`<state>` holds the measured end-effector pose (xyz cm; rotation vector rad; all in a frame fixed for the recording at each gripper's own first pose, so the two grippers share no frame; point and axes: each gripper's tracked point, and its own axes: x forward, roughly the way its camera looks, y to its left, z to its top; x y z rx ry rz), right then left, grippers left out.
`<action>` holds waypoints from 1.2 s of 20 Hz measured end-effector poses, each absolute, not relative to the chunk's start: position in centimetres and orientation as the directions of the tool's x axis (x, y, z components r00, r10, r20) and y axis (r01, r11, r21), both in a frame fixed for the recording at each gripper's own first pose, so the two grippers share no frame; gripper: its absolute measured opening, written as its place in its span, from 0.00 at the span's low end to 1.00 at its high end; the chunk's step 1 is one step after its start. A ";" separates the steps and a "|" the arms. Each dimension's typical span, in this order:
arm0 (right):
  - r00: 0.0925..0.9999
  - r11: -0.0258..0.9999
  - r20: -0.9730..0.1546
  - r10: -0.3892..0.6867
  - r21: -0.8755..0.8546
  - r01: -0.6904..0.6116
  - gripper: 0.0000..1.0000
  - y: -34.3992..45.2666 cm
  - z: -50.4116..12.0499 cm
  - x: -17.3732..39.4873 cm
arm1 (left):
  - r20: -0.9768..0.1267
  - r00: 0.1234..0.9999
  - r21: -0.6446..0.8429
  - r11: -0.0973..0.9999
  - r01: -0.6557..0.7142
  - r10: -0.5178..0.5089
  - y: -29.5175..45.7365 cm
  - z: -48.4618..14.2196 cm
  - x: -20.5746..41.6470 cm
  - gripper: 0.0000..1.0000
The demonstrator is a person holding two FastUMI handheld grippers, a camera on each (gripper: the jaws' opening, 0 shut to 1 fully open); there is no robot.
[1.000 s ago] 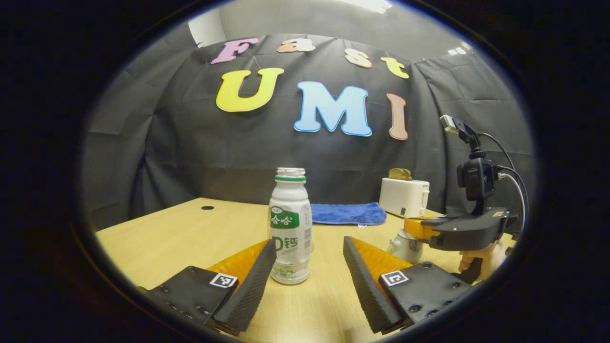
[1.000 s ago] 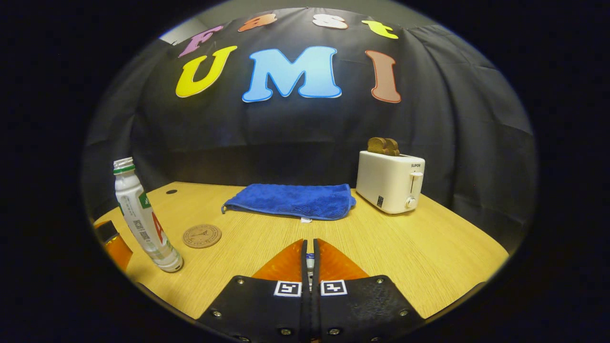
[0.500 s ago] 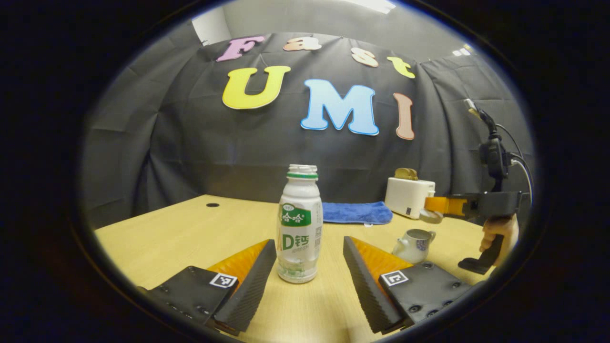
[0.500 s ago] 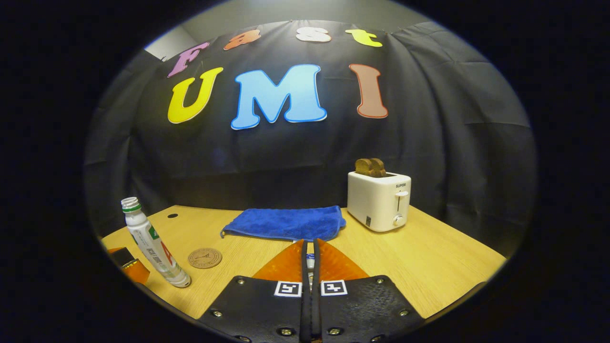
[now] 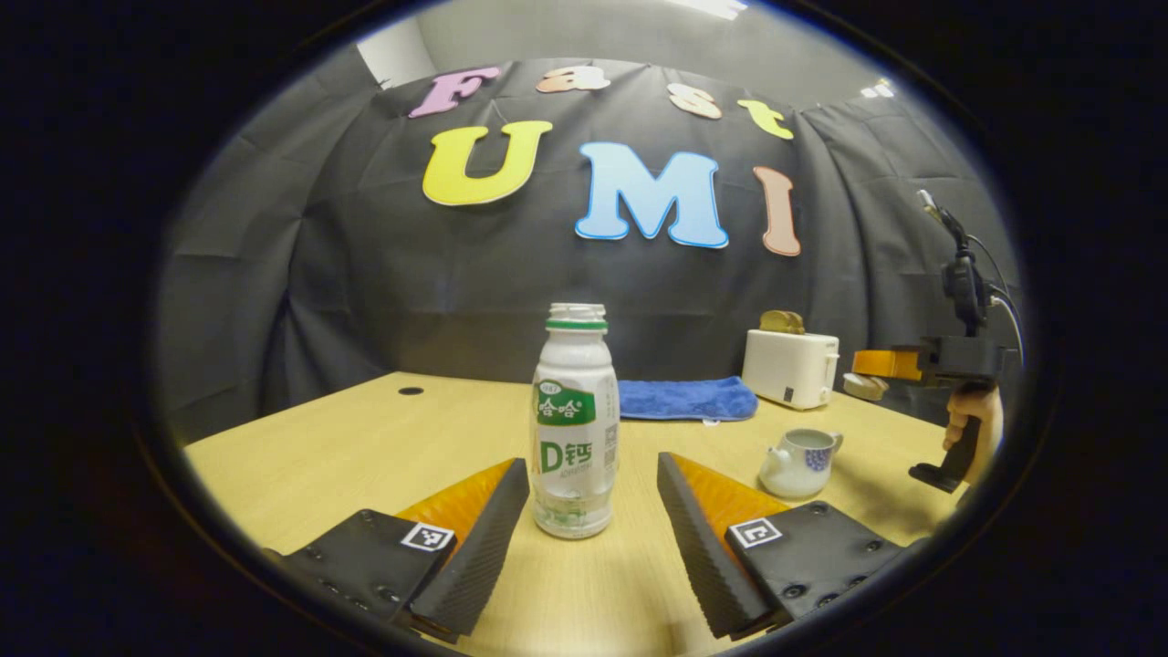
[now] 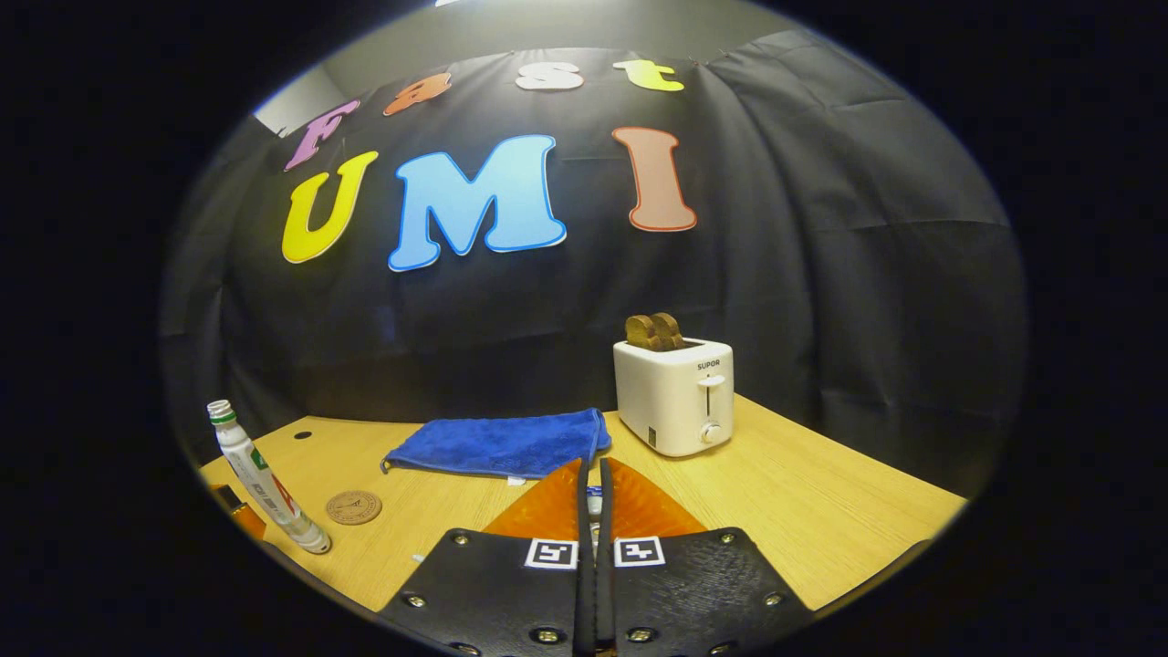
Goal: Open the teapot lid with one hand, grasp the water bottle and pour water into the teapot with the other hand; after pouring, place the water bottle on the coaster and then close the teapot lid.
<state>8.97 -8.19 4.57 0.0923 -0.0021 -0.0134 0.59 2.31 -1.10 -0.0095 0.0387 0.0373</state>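
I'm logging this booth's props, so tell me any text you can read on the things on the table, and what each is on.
"SUPOR": on the front of the toaster.
Water bottle: a printed label, which I don't read out.
Coaster: a stamped emblem, too small to read.
Left gripper and right gripper: square coded markers, no words.

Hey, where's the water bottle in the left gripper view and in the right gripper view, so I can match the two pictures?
Left gripper view: the water bottle stands upright at center, on the table between the spread fingers of the left gripper.
Right gripper view: the water bottle shows at the far lower left, beside the round coaster.
Shared landmark: the white toaster next to the blue towel.
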 end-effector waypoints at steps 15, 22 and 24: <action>1.000 0.996 0.002 0.017 0.087 -0.018 0.00 -9.8 2.3 9.3 | -0.057 0.992 0.062 0.992 -0.108 0.112 4.0 -1.5 5.1 0.99; 0.999 0.995 0.003 0.033 0.095 -0.033 0.00 -9.7 2.2 8.6 | -0.085 0.987 0.085 0.988 -0.129 0.136 4.5 -1.5 7.1 0.94; 1.000 0.995 -0.001 0.022 0.096 -0.022 0.00 -10.1 2.1 8.6 | -0.084 0.985 0.101 0.985 -0.140 0.149 4.5 -1.4 7.2 1.00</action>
